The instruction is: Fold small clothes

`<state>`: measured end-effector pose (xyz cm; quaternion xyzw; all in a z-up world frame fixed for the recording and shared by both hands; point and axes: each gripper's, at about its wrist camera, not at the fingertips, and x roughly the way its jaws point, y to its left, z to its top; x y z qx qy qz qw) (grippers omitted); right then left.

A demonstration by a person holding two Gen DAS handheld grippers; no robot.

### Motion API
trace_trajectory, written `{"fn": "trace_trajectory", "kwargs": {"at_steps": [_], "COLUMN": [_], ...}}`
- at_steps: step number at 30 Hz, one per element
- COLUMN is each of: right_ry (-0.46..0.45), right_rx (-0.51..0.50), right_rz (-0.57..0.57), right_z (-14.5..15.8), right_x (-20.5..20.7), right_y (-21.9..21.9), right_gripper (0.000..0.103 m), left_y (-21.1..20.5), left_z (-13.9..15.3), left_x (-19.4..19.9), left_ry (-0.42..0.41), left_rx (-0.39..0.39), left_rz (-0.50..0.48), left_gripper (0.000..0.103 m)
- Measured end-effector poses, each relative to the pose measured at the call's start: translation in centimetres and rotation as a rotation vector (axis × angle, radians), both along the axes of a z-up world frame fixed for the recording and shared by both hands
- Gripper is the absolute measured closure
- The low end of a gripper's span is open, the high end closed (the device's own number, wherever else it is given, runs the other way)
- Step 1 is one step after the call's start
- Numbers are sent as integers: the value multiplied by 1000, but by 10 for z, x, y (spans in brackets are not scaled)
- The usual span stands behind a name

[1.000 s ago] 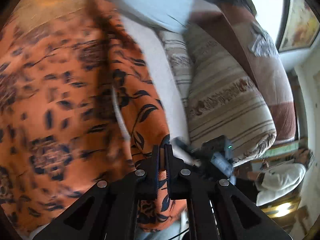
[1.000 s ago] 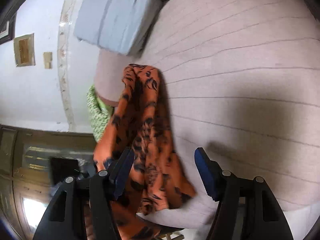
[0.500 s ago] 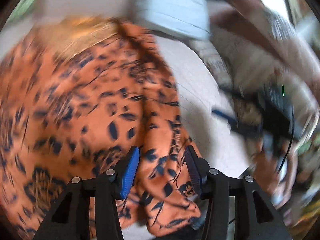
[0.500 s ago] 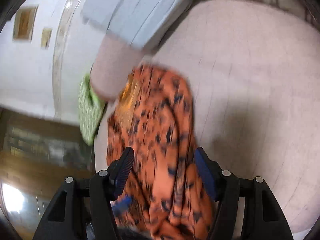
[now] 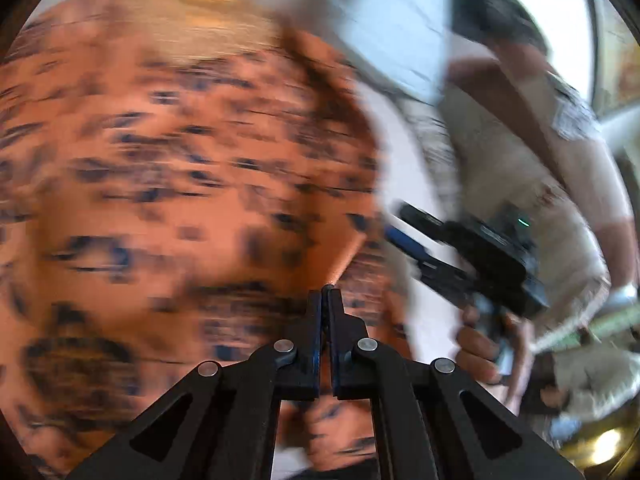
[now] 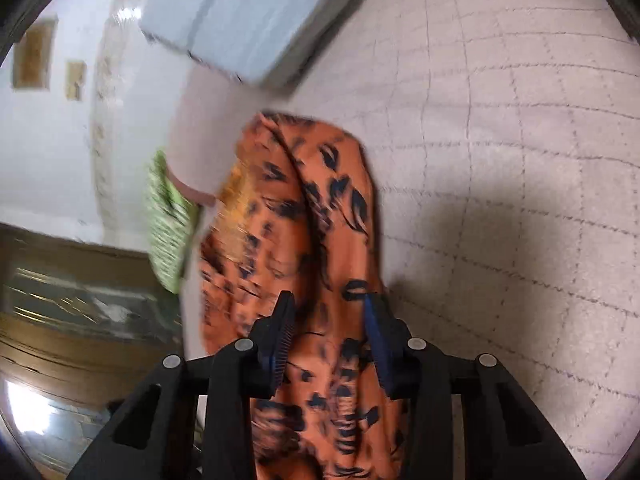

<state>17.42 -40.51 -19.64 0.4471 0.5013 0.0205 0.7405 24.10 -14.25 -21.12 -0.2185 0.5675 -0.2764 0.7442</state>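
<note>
An orange garment with dark leaf print (image 5: 168,200) fills the left wrist view, heavily blurred. My left gripper (image 5: 327,289) is shut, and a fold of that cloth tents up into its tips. In the right wrist view the same garment (image 6: 312,216) lies bunched on the pale quilted bed cover (image 6: 520,160) and runs back between the fingers. My right gripper (image 6: 329,320) is closing around it, with a gap still showing between its blue pads. The right gripper (image 5: 400,222) also shows in the left wrist view, held by a hand (image 5: 480,344) at the garment's right edge.
A light blue folded cushion (image 6: 248,12) lies at the far end of the bed. A green patterned cloth (image 6: 168,224) hangs over the bed's left edge. Striped beige bedding (image 5: 500,168) is piled to the right. Wooden furniture (image 6: 80,300) stands beyond the left edge.
The left gripper, open around the cloth half a second ago, has shut on a fold. The right gripper has come over the garment and its jaws have narrowed around it.
</note>
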Motion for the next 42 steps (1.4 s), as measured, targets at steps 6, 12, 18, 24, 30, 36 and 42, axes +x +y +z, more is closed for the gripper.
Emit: {"fn": "trace_trajectory", "kwargs": {"at_steps": [6,12,18,24,30,36,42], "right_ry": [67,77,25,-100,-86,-25,8], "right_rx": [-65,-137,-158,-110,-78,-234,-334], "right_rz": [77,96,76,102,125,175,276], "right_z": [-13,-10,3,25,28,34,20], "right_x": [13,16,14,11,31,99,140], "right_y": [16,27,25,31,43,52,69], "right_gripper": [65,68,65,59,49,41,95], "left_y": [17,-4,-18,-26,-3,-4,14], "left_z": [-8,21,43,6,3,-5,16], "left_x": [-14,-26,-36,-53,-54,-54,-51], "left_ry": [55,34,3,129,81,62,28], "left_rx": [87,26,123,130,99,121,44], "left_rz": [45,5,-48,-141,-116,-140,-143], "left_gripper": [95,56,48,83,87,83,102]}}
